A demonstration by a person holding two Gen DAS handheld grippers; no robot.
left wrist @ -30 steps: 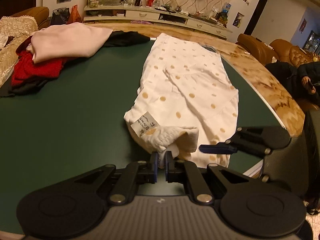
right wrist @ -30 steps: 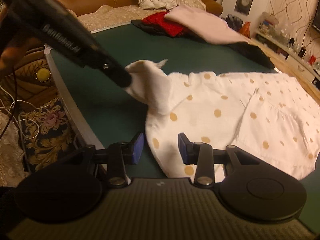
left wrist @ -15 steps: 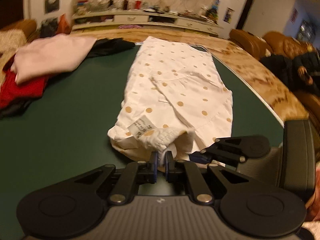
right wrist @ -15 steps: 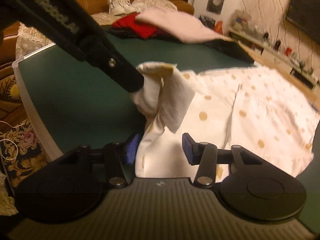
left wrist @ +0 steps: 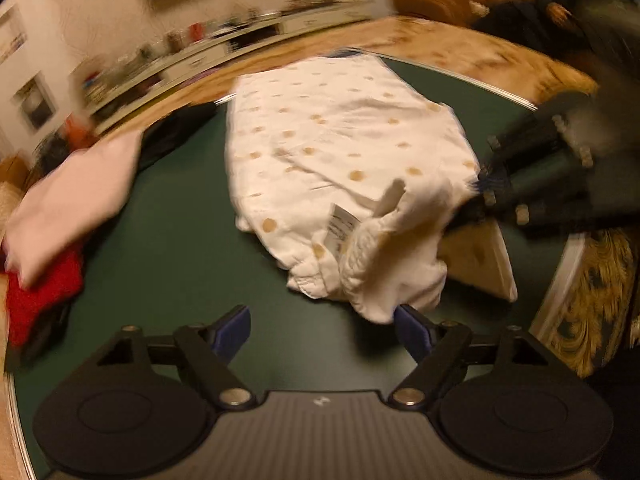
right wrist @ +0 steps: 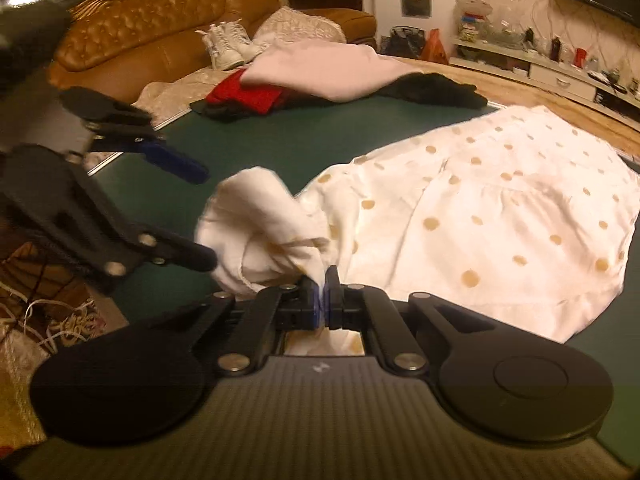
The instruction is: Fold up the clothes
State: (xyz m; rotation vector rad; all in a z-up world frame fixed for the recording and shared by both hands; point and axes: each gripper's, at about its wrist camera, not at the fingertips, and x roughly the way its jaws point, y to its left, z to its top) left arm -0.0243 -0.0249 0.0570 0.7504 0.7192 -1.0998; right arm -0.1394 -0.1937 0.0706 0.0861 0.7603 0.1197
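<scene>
A white dotted garment (right wrist: 500,216) lies lengthwise on the green surface (left wrist: 168,248), stretching away from both claws; the right claw (right wrist: 324,280) pinches its bunched near end, the left claw (left wrist: 324,326) gapes empty just beside.

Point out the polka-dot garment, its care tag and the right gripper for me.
polka-dot garment (right wrist: 500,216): right wrist view, flat dotted panel.
care tag (left wrist: 340,226): left wrist view, tag's printed face.
right gripper (right wrist: 323,286): right wrist view, between fingertips.
</scene>
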